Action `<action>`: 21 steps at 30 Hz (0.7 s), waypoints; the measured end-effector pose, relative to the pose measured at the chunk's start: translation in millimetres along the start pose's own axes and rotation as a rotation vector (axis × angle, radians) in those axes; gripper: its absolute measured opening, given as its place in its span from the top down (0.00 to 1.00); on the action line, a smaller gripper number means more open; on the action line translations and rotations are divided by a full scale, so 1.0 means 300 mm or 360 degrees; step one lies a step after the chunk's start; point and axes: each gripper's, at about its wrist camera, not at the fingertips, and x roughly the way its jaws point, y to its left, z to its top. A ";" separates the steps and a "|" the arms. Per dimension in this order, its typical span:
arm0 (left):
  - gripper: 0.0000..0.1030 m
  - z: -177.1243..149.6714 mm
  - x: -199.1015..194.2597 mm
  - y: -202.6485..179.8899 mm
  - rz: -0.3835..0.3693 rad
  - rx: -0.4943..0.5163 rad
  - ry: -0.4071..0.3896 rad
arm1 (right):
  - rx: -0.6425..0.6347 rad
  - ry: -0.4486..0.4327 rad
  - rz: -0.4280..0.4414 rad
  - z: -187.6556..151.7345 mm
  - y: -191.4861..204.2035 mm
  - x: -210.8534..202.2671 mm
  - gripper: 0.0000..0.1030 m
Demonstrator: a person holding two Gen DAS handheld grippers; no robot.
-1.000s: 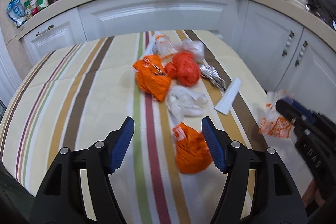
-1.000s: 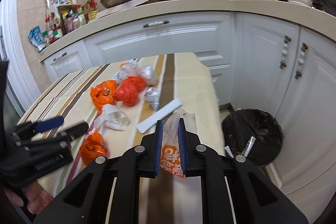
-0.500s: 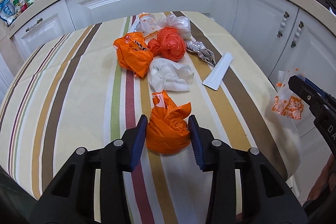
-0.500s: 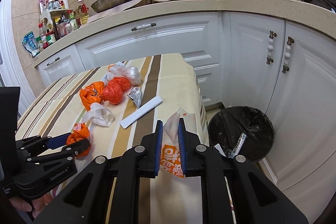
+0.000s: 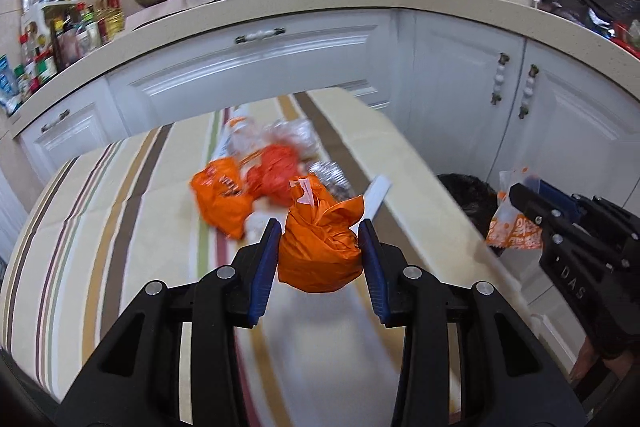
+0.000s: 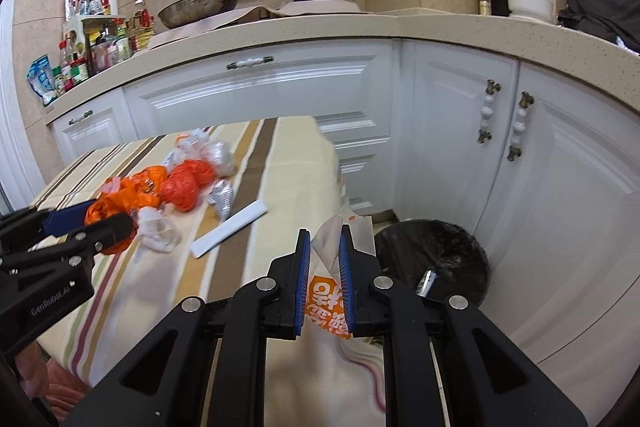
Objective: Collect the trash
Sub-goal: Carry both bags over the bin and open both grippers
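Striped cloth covers the table (image 5: 120, 211) where crumpled litter is heaped, with a black-lined bin (image 6: 436, 251) on the floor just beyond its edge. The left gripper (image 5: 320, 247), its jaws just closed, clamps a knotted orange bag (image 5: 320, 247) above the cloth; the right gripper (image 6: 325, 267) pinches a printed wrapper (image 6: 326, 303) near the bin. Slippery plastic could slide free and land short.

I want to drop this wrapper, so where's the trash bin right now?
In the right wrist view the black-lined trash bin stands on the floor at lower right, beside the striped table and in front of the white cabinet doors.
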 end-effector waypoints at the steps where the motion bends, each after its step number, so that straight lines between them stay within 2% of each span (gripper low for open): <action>1: 0.63 0.015 0.006 -0.017 -0.0014 0.0010 -0.0013 | -0.0001 -0.0011 -0.0023 0.007 -0.018 -0.002 0.85; 4: 0.62 0.065 0.039 -0.086 -0.0037 0.0062 -0.0071 | -0.0007 -0.0038 -0.0086 0.027 -0.073 -0.002 0.85; 9: 0.62 0.143 0.133 -0.212 -0.0105 0.0096 -0.0067 | -0.0002 -0.0070 -0.0185 0.064 -0.182 0.024 0.85; 21: 0.62 0.261 0.387 -0.521 -0.0164 0.0236 0.0034 | 0.0017 -0.0028 -0.0271 0.090 -0.395 0.173 0.85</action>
